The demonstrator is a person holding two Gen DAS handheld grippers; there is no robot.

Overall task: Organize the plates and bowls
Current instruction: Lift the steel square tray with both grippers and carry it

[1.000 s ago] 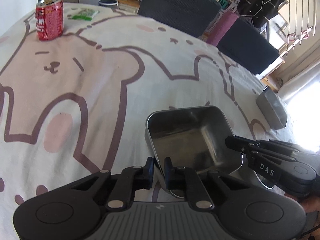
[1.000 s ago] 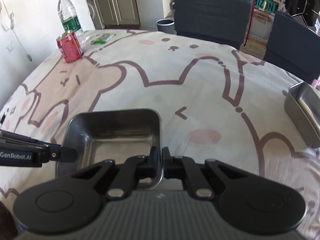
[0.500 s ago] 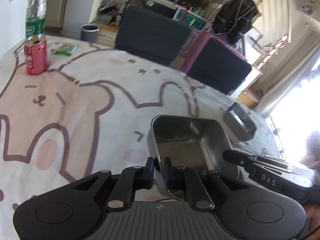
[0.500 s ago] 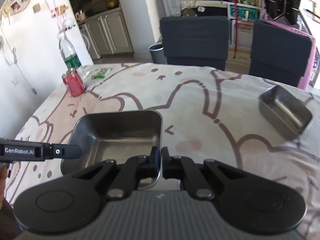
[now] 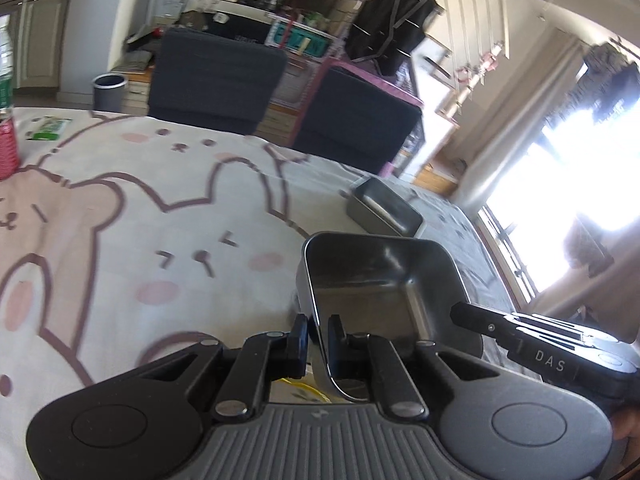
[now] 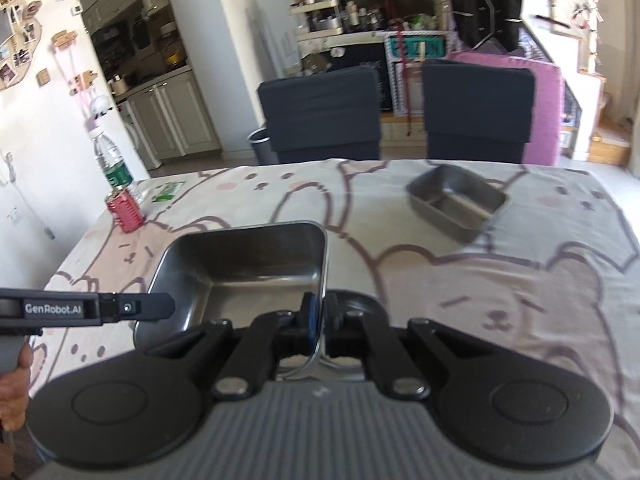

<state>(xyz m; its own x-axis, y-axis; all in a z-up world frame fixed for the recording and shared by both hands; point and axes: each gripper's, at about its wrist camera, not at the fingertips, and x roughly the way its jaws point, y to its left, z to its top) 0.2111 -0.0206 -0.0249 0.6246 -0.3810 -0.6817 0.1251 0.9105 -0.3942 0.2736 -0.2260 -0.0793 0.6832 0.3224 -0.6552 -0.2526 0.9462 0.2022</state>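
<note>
A square steel tray hangs above the table, held from two sides. My left gripper is shut on its left wall. My right gripper is shut on its right wall, and it also shows in the left wrist view as the black arm at the tray's right. A second steel tray rests on the cloth at the far right of the table, empty.
The table wears a bear-print cloth. A red can, a water bottle and a green packet stand at the far left. Two dark chairs line the far edge. A person's hand holds the left gripper.
Both grippers have lifted the held tray off the cloth and carried it toward the right. The second tray has come fully into both views.
</note>
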